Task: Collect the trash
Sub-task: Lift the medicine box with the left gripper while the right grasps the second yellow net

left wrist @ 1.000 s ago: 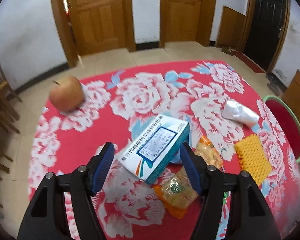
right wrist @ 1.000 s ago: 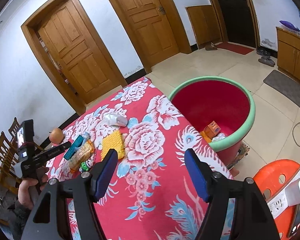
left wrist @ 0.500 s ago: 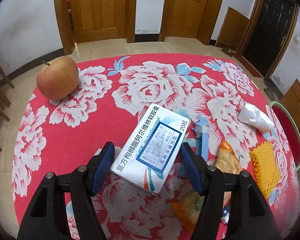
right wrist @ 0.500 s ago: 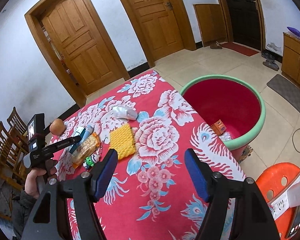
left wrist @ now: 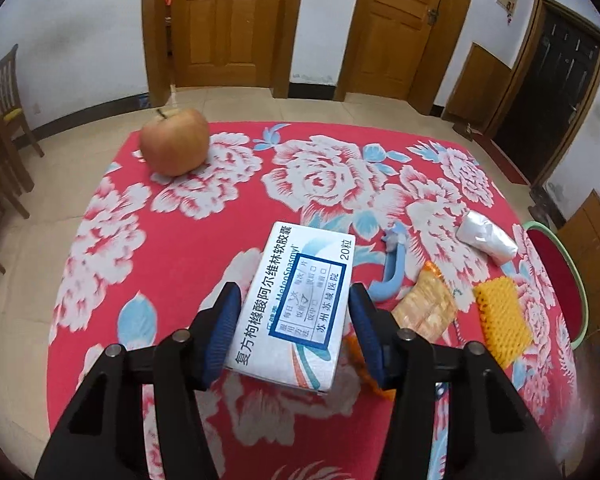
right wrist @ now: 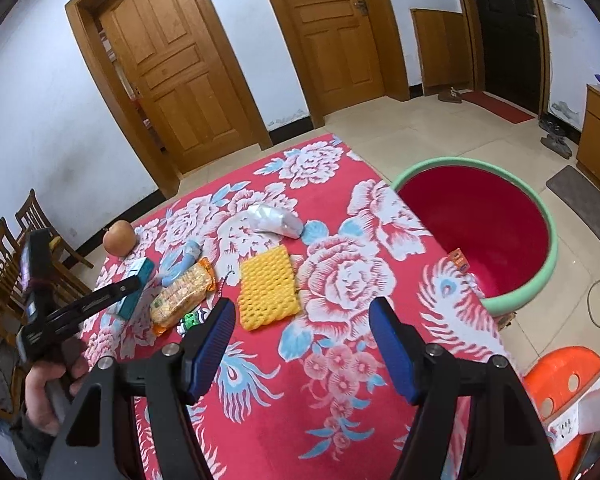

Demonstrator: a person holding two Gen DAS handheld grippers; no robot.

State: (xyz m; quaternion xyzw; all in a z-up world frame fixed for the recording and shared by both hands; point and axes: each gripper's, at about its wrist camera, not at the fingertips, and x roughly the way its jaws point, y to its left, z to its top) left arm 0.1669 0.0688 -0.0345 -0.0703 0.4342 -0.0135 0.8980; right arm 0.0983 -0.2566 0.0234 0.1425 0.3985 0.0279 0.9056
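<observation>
Right wrist view gives me the widest look: the table [right wrist: 380, 420] under its red cloth with white roses fills most of it, and just off its right edge stands the big red tub with a green rim [right wrist: 540, 276], a small orange carton [right wrist: 459, 259] lying inside against the near wall. My right gripper [right wrist: 302, 344] hangs above the near part of the cloth with its blue-padded fingers spread wide and nothing between them.

On the cloth, going down in size: the yellow foam fruit net [right wrist: 267, 288] lies flat near the middle; left of it, just beside, the orange snack packet [right wrist: 184, 294]; a crumpled silver-white wrapper [right wrist: 274, 221] sits farther back; a pale blue tube-like item [right wrist: 182, 261] is behind the packet. The apple [right wrist: 119, 237] rests at the far left corner.

From the left wrist view, my left gripper [left wrist: 294, 330] has its fingers open on either side of the white and blue medicine box [left wrist: 296, 304]. The pads stand just beside the box's long edges; I cannot tell whether either one touches it. The box lies on the cloth, partly over the snack packet's corner [left wrist: 424, 308], with the blue item [left wrist: 392, 276] just to its right.
</observation>
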